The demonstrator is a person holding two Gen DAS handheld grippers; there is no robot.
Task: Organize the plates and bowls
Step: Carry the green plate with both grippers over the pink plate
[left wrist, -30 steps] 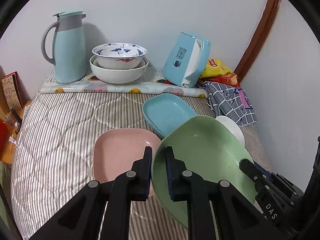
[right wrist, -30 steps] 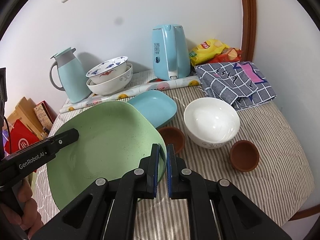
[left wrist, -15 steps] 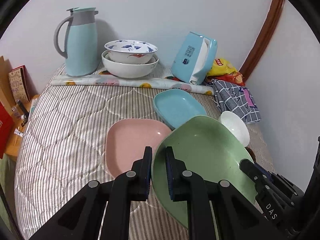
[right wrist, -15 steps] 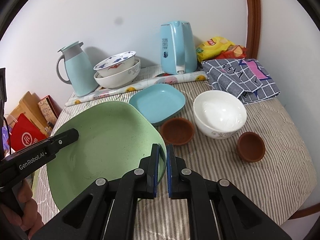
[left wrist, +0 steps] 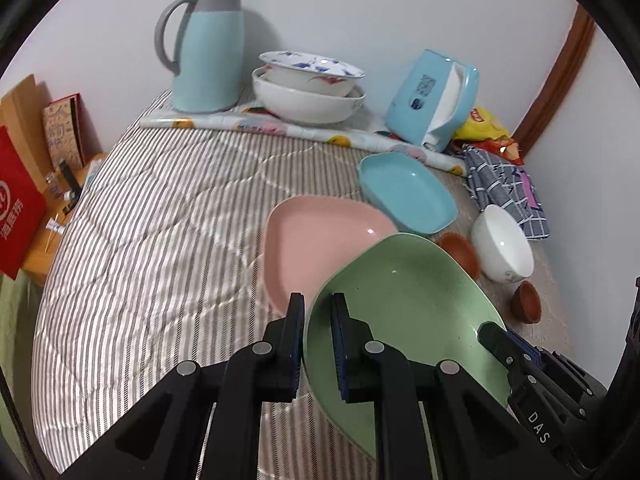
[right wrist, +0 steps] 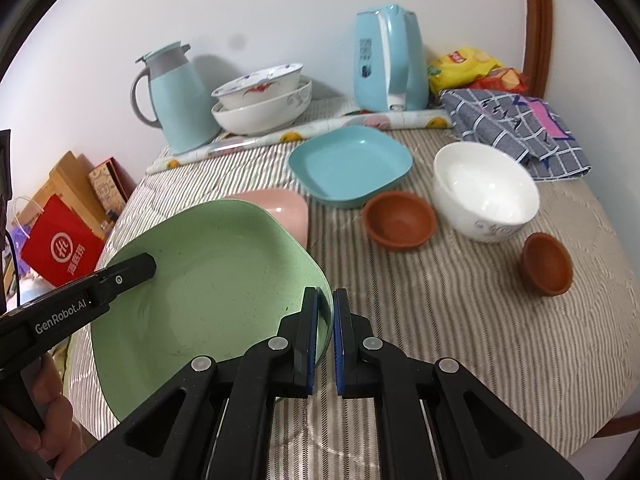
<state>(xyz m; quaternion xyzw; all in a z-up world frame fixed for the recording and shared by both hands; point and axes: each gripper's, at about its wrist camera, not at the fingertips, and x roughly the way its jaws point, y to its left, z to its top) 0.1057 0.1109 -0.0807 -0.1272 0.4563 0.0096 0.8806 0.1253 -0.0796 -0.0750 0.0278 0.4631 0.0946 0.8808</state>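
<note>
Striped tablecloth (left wrist: 160,220), white wall | both grippers (left wrist: 318,312) (right wrist: 326,308) clamp green plate (right wrist: 208,280)

Your left gripper (left wrist: 318,308) points steeply down and forward, its jaws pinched on the near-left rim of the plate (left wrist: 408,312). Your right gripper (right wrist: 326,304) points down at the same slant, jaws clamped on the plate's opposite rim, one pad inside and one outside. Seen from the right wrist, your left gripper reaches in from the left edge, and your left hand (right wrist: 48,412) wraps its handle low in the corner.
</note>
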